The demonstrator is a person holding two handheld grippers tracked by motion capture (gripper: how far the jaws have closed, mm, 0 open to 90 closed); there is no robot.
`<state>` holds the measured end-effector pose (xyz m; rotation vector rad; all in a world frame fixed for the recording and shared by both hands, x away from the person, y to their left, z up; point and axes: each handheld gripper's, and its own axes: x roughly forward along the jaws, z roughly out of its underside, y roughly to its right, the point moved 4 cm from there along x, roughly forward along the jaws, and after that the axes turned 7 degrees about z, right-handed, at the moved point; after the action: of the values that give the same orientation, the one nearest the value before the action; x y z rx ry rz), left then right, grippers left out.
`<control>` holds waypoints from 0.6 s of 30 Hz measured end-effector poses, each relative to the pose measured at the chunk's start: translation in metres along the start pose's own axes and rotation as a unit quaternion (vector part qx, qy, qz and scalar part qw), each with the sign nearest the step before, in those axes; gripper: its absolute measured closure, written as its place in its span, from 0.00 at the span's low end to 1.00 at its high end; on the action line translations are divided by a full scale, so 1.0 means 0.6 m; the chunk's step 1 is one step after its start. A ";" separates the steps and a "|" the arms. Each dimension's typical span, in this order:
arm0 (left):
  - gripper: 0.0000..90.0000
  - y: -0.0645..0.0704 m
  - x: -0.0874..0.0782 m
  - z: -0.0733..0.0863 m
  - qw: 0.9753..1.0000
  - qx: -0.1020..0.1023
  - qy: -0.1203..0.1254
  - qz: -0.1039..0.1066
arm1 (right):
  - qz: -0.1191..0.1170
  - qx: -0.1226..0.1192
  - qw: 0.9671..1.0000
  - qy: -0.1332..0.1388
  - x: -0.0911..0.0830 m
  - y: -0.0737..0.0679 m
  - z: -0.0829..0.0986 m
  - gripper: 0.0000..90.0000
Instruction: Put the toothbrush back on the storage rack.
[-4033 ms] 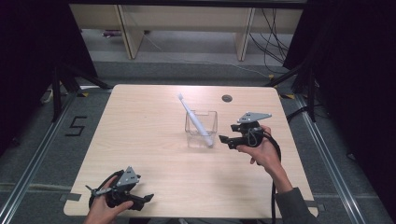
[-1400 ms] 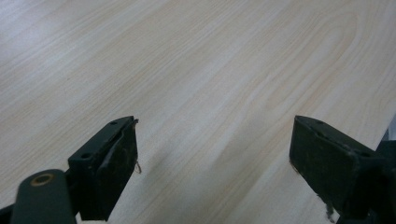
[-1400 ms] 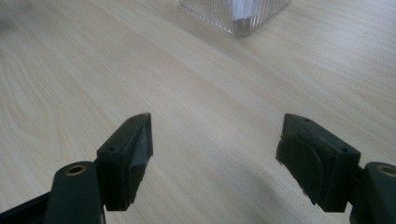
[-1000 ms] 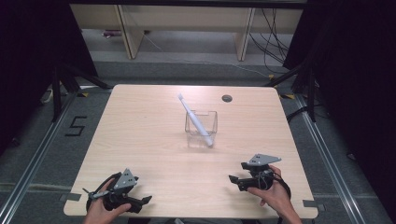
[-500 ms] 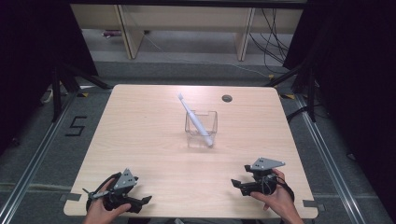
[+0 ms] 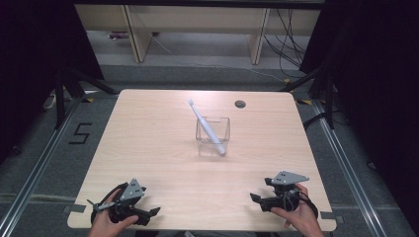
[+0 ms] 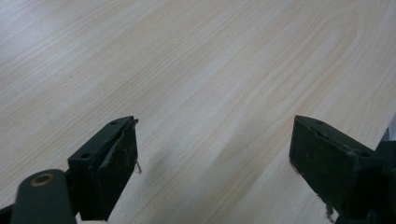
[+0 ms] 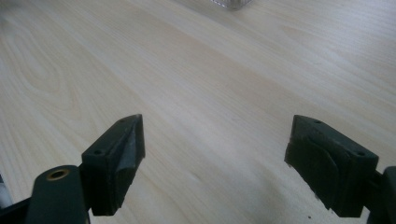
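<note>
A clear square container (image 6: 213, 133) stands at the middle of the wooden table (image 6: 148, 123). A long white stick-like object (image 6: 203, 123) leans in it, its top pointing to the far left. My left gripper (image 6: 150, 215) rests at the near left edge, held by a hand, jaws pointing right. In the left gripper view, the left gripper (image 7: 215, 126) is open over bare wood. My right gripper (image 6: 257, 201) sits at the near right edge, jaws pointing left. In its own view, the right gripper (image 8: 217, 121) is open, and the container's base (image 8: 229, 3) shows at the top edge.
A small round dark hole (image 6: 240, 104) lies in the table's far right part. Beyond the table are wooden shelf legs (image 6: 136, 39) and cables (image 6: 289, 44) on the floor. A "5" marking (image 6: 79, 133) is on the floor at the left.
The right gripper has moved from beside the container back to the near right edge of the table and settled there. The left gripper has stayed put.
</note>
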<state>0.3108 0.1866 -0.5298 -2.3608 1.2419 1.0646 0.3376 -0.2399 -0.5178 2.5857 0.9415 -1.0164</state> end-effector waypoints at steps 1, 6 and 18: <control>0.17 0.000 0.000 0.000 1.000 0.000 -0.001 0.000 | 0.001 0.007 1.000 -0.001 -0.002 -0.002 0.002 0.22; 0.17 0.000 -0.001 0.000 1.000 0.001 -0.001 0.000 | 0.022 -0.003 1.000 0.001 -0.007 0.004 0.008 0.22; 0.17 0.000 -0.001 0.000 1.000 0.006 -0.004 0.000 | 0.030 -0.023 0.999 -0.011 -0.010 0.006 0.016 0.21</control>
<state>0.3106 0.1868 -0.5294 -2.3466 1.2411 1.0622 0.3315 -0.2495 -0.5213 2.5430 0.8655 -0.9932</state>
